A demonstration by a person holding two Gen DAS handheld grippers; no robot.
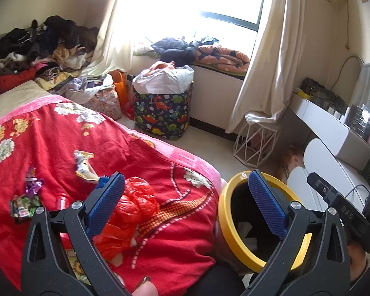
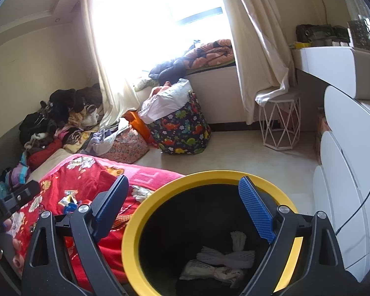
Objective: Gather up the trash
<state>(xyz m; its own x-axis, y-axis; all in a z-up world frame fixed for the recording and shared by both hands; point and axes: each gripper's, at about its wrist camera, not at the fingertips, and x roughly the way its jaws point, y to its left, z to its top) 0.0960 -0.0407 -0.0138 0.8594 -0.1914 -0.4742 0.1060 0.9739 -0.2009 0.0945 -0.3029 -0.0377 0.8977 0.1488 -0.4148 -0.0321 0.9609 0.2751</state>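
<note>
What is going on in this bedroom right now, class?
A person with a gripper in each hand is clearing litter off a bed. The right gripper hangs open and empty over the yellow-rimmed bin, which already holds some white wrappers. The left gripper is open too, over the red blanket, where a red plastic bag and several snack wrappers wait.

Yellow-rimmed black bin stands upright beside the bed edge; white crumpled paper lies at its bottom. On the red blanket: crumpled red plastic bag, yellow-white wrapper, purple wrapper, green-printed packet, all apart.
</note>
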